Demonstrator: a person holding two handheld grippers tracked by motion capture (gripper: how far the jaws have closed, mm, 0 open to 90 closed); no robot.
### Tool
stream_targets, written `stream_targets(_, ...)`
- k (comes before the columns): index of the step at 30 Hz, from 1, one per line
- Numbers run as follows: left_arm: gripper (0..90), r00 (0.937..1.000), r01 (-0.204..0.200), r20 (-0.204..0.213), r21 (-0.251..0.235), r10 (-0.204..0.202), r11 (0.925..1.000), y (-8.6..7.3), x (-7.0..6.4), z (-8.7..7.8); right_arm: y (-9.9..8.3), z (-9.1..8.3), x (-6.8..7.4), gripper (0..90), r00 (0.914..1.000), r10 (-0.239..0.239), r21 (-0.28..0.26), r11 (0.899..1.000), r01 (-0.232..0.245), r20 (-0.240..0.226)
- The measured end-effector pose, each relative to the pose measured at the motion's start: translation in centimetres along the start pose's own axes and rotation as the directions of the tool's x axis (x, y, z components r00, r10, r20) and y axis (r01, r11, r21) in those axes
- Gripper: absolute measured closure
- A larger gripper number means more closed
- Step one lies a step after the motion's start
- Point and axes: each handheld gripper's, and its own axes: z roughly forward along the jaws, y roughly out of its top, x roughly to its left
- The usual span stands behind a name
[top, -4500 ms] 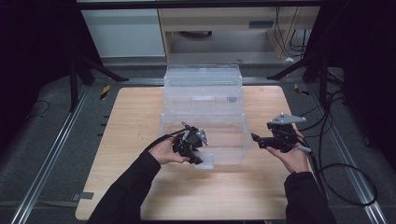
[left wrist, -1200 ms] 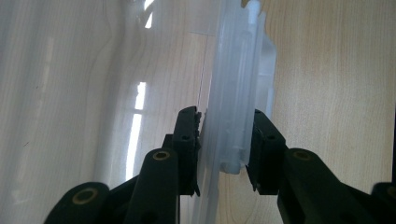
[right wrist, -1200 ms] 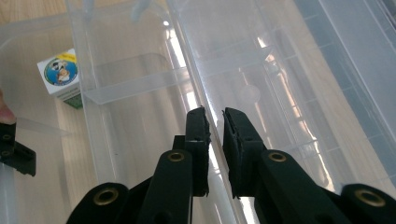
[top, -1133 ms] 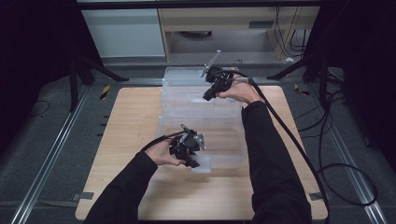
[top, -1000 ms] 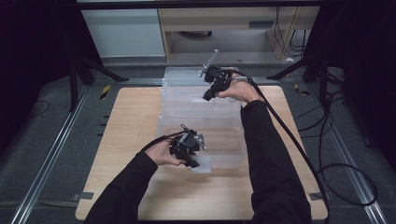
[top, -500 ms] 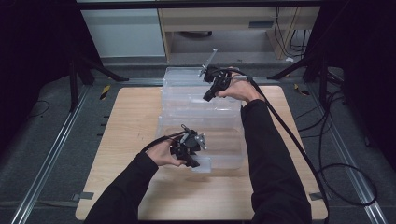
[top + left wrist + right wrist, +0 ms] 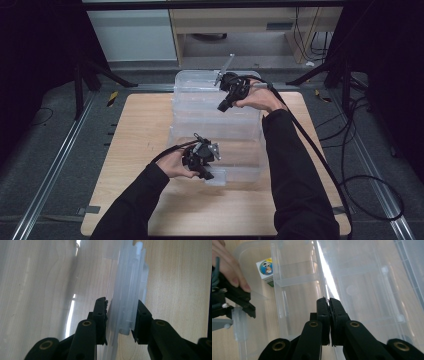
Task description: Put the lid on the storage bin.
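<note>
Right gripper [image 7: 223, 105] sits at about 1 o'clock on the table, its jaws pressed together on a thin clear edge of the plastic storage box [image 7: 215, 130]. In the right gripper view [image 7: 328, 304] that edge runs straight up from the fingertips; whether it is the lid's rim or an inner wall cannot be told. The grip high on this edge suggests the person is swinging or steadying that panel.

Left gripper [image 7: 205, 172] works at about 6 o'clock on the box, at its near edge. In the left gripper view [image 7: 121, 315] the jaws stand apart on either side of a ribbed clear latch tab [image 7: 130, 290], the left pad touching it, the right pad just beside it. This reads as bracing or working the front catch while the other hand controls the far panel.

The box occupies the centre of the table, reaching toward 12 o'clock, and is transparent throughout. A small printed cube [image 7: 267, 270] lies in one compartment near the left hand [image 7: 229, 265].

The supporting surface is a light wooden tabletop [image 7: 135, 130], bare around the box. Beyond it lie dark floor mats, metal rails at 9 and 3 o'clock, black stand legs, loose cables [image 7: 360, 165] at 3 o'clock, and a pale cabinet [image 7: 135, 30] at 12 o'clock.
</note>
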Motion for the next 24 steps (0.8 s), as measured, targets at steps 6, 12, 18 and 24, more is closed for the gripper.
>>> stream_targets(6, 68.3, 0.9999, -0.010, 0.002, 0.004, 0.010, 0.9999, 0.0, 0.0, 0.0, -0.4, -0.3, 0.7, 88.5, 0.9998, -0.014, -0.018, 1.000, 0.014, -0.013)
stream_targets(12, 68.4, 1.0000, -0.002, 0.000, -0.004, 0.002, 1.0000, 0.1, -0.1, 0.1, -0.6, -0.6, 1.8, 89.0, 0.9994, -0.033, -0.027, 0.999, 0.033, -0.012)
stream_targets(18, 68.4, 1.0000, -0.003, 0.006, -0.010, 0.003, 0.9999, 0.2, -0.2, 0.1, -1.1, -0.9, 2.9, 89.4, 0.9992, -0.039, -0.028, 0.999, 0.039, -0.004)
stream_targets(24, 68.3, 1.0000, 0.002, 0.000, -0.004, -0.002, 1.0000, 0.3, -0.4, 0.1, -1.6, -1.0, 3.9, 89.6, 0.9992, -0.041, -0.047, 0.998, 0.041, 0.003)
